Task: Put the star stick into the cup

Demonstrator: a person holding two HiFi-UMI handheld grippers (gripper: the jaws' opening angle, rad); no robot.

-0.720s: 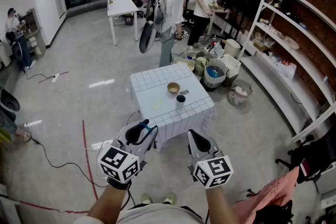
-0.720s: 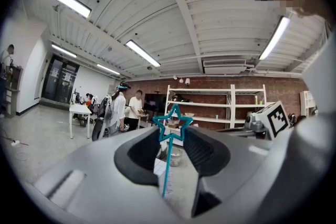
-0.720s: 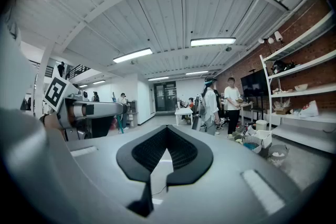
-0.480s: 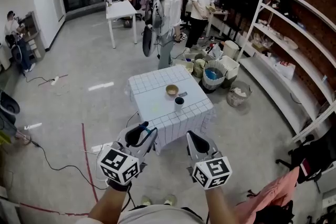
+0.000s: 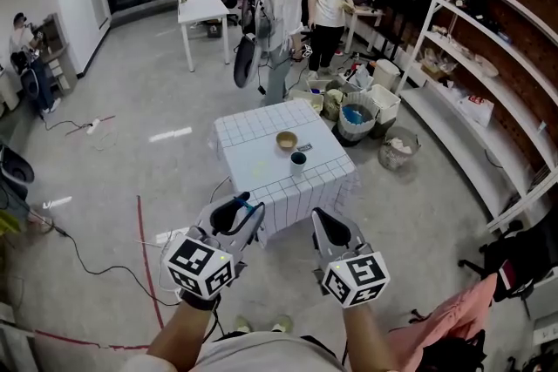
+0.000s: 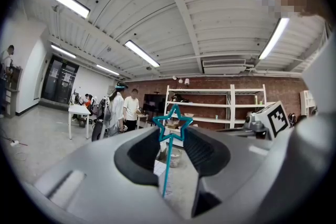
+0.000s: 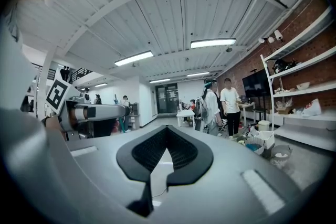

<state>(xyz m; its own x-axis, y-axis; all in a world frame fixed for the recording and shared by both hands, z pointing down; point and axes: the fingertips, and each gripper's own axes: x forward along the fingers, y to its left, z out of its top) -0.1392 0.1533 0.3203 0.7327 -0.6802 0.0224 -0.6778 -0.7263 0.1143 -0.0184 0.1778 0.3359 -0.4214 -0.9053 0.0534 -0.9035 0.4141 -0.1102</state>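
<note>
star stick (image 6: 167, 165) — gripped upright in left gripper (image 6: 173, 132) jaws | right gripper (image 7: 167, 128) jaws together — seemingly empty

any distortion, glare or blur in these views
Left gripper view: fisheye bends the ceiling beams, corners go black, strip lights blow out; the teal star-topped stick is sharp. Right gripper view: same bending and black corners. Head view: white metal shelving bows.

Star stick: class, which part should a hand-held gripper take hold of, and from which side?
Take the star stick by its shaft, below the star: thin and straight, it lets jaws close from two opposite sides, while the outlined star is probably awkward to pinch. The left hand-held gripper holds it so, shaft along the jaws, star at their tips.
</note>
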